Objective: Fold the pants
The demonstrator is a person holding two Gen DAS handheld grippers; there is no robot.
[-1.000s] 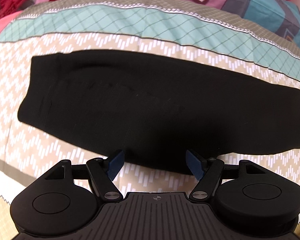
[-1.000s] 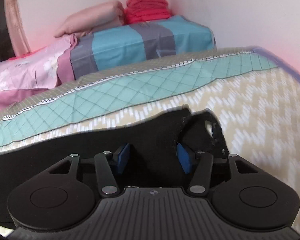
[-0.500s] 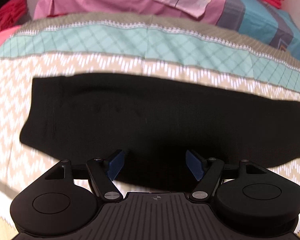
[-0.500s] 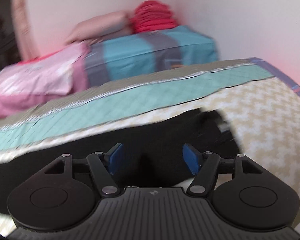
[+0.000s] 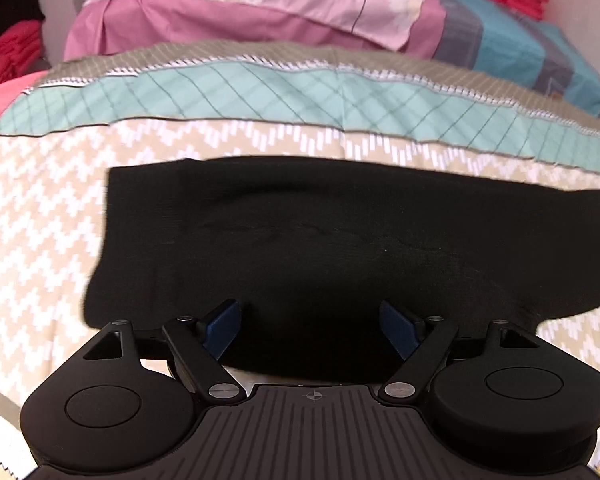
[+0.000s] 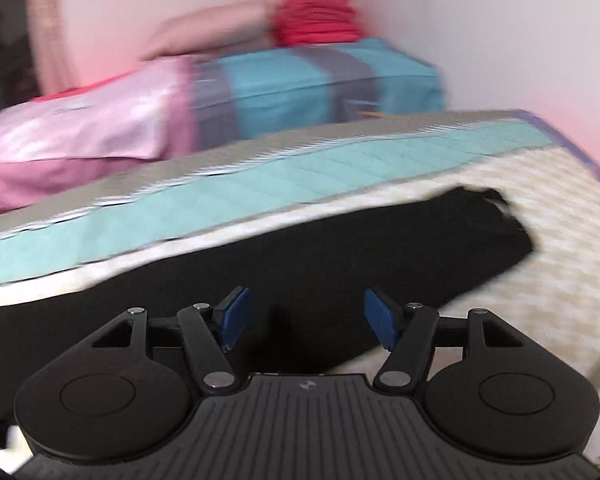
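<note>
Left wrist view shows the black pants (image 5: pixel 320 240) lying flat as a long band across the patterned bed (image 5: pixel 32 220), one end at the left. The left hand-held gripper (image 5: pixel 312 330) hangs wide and empty over their near edge. The right hand-held gripper (image 6: pixel 304 316) has just been opening; its jaws stand wide above the pants (image 6: pixel 300 248) with nothing pinched between them. Risk, as I judge it: closing too shallow could catch only the top layer, so the fold drags apart or bunches the bedcover with it.
</note>
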